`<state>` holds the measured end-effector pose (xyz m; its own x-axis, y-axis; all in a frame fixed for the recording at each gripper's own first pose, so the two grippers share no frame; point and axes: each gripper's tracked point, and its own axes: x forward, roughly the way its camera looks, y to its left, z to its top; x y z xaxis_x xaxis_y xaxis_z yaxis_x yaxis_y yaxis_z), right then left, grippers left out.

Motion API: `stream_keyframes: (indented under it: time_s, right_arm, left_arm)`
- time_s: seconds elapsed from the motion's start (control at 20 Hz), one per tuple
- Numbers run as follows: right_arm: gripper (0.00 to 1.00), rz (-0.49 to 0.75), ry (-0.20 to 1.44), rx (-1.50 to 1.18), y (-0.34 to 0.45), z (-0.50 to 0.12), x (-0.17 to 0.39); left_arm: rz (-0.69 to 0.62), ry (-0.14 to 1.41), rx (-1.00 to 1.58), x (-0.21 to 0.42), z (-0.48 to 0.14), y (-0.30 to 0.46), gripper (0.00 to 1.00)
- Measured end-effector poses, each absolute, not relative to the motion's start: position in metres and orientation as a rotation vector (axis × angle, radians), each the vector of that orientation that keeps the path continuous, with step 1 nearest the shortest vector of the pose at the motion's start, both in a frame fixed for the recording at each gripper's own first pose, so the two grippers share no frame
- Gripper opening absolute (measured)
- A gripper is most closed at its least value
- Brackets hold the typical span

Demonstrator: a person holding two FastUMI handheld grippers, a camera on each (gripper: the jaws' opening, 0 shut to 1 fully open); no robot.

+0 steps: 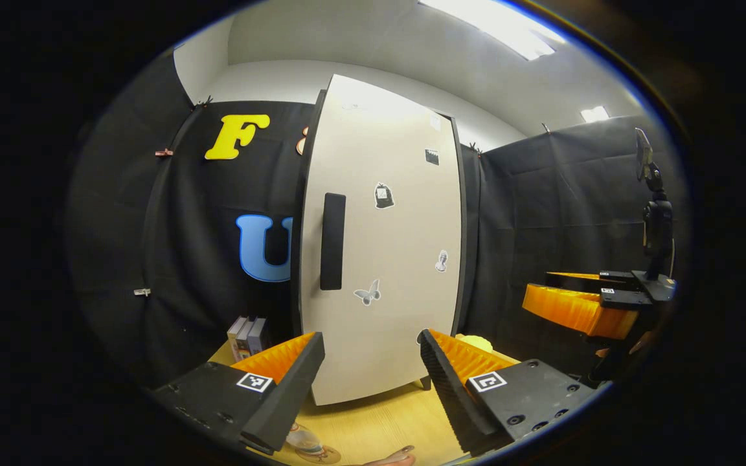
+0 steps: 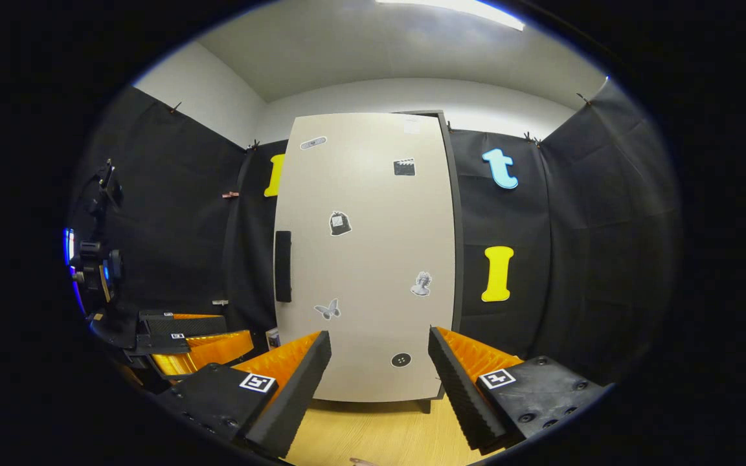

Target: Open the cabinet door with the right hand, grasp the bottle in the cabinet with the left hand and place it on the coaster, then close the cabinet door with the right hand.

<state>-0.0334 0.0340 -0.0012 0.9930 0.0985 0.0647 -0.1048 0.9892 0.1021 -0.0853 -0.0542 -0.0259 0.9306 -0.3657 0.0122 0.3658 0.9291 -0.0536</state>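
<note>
step in hand, as judged: opening of the door, not yet begun. the tall cream-white cabinet door with small stickers (image 2: 363,259) is seen shut, flush in its dark frame, standing on the pale wooden tabletop (image 2: 373,433). the dark vertical bar handle (image 2: 283,266) sits near the door's left edge, so the hinge is presumably on the right; the pull is best taken at the handle itself and swung outward along an arc, not dragged straight back, lest the cabinet shift on the table.

the right gripper (image 2: 379,372) is held level and square to the door, low and a little right of the handle, jaws spread wide with nothing between them. a move up and to the left is needed before the fingers can be closed about the bar.

the left gripper (image 1: 373,372) is likewise wide open and empty, waiting near the door front, pointed at its lower half; it should be kept out of the door's swing.

the bottle is taken to be behind the shut door. at the bottom edge of the left gripper view a round patterned coaster (image 1: 311,450) is possibly made out, though distortion there is heavy.
</note>
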Motion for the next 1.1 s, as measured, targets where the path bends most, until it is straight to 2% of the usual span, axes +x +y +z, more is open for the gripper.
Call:
stream_keyframes:
  time_s: [0.7,1.1]
  right_arm:
    - [0.98,0.098,-0.02,0.103,0.032,-0.01,-0.021]
    - [0.98,0.055,-0.04,0.103,0.019,-0.007,-0.02]
  left_arm:
    - [-0.387,-0.007,-0.046,-0.078,-0.025,-0.058,0.94]
    - [-0.391,-0.004,-0.039,-0.077,-0.029,-0.06,0.94]
